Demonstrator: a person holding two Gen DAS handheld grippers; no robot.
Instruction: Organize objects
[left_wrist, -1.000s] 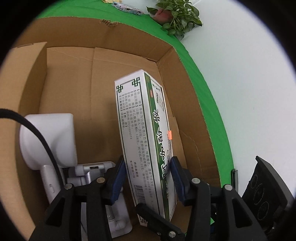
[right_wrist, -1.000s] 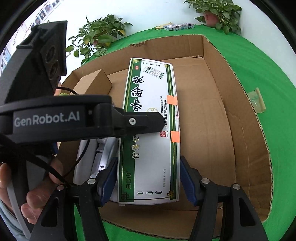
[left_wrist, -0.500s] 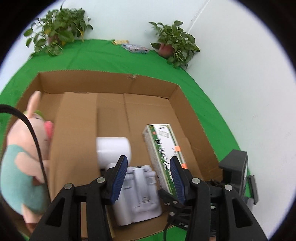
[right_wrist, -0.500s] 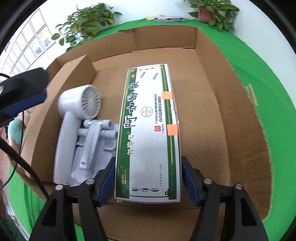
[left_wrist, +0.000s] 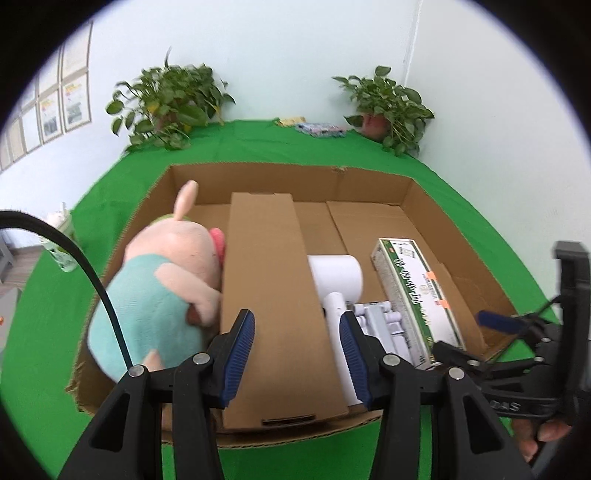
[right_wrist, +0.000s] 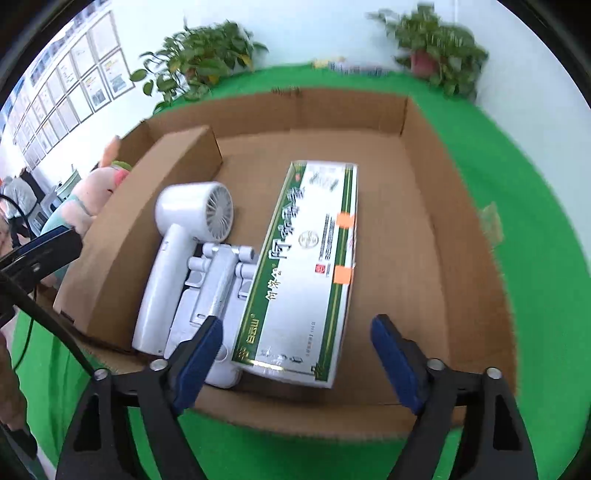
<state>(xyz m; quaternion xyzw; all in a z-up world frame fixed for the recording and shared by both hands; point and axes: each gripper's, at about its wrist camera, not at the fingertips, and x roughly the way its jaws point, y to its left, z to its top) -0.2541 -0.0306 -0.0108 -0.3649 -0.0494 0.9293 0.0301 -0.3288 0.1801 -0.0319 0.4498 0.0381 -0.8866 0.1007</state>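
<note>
A green-covered bench (right_wrist: 535, 206) carries a large open cardboard box (right_wrist: 436, 206), and everything below is placed relative to that box. Inside it, along its left part, a tall cardboard divider (left_wrist: 266, 295) runs from the near wall toward the far wall. Left of the divider, between it and the box's left wall, a pink plush pig in a teal top (left_wrist: 162, 291) lies against the divider. Right of the divider, on the box floor, a green and white carton with orange tags (right_wrist: 306, 266) lies flat with its long side pointing toward the far wall, its near end close to the box's near wall. Touching the carton's left edge lies a grey folding stand (right_wrist: 210, 291), and just left of that a white hair dryer (right_wrist: 181, 251) with its round head toward the far wall.

The left gripper (left_wrist: 297, 354) hangs above the box's near wall, over the divider, its blue-padded fingers (left_wrist: 240, 350) spread apart and holding nothing. The right gripper (right_wrist: 295, 365) sits at the box's near wall, just short of the carton's near end, fingers (right_wrist: 395, 365) wide apart and empty, not touching the carton.

Beyond the box's far wall stand two potted plants (left_wrist: 170, 107), and between them lie small flat packets (left_wrist: 317, 127).
</note>
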